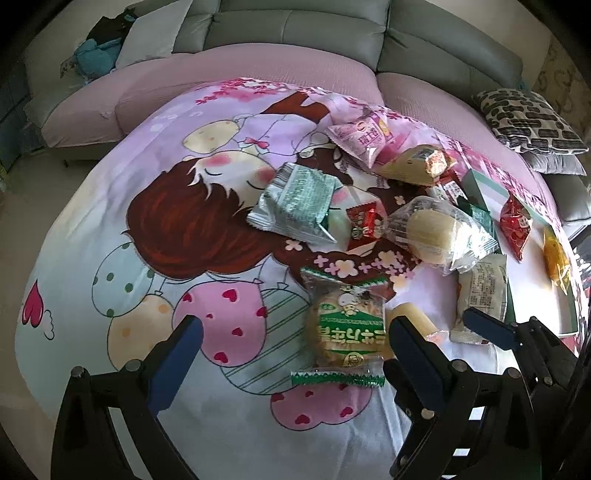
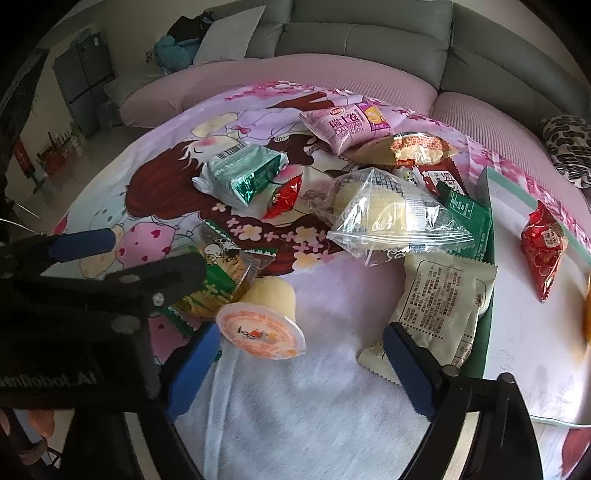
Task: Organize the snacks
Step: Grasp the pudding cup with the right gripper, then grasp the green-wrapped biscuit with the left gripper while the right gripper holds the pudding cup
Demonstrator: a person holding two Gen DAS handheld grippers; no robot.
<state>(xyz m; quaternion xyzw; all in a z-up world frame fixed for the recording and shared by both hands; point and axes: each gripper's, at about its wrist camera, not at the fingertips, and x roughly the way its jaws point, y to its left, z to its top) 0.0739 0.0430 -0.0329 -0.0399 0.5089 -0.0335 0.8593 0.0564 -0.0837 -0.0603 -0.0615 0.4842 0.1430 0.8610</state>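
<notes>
Cartoon-print cloth [image 1: 155, 229] carrying scattered snacks, sofa [image 1: 295, 29] behind.
My left gripper [image 1: 295, 350] is hanging spread around the cookie pack [image 1: 347, 328]; right gripper [image 2: 299, 354] spread, jelly cup [image 2: 264, 325] lying between, untouched.

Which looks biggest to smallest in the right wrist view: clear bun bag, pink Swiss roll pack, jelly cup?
1. clear bun bag, plainly largest.
2 and 3. pink Swiss roll pack and jelly cup look alike; the cup sits nearer the camera, so unranked.

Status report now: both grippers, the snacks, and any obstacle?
Left gripper open around green cracker pack. Right gripper open, empty, jelly cup by its finger. Snack pile unsorted.
</notes>
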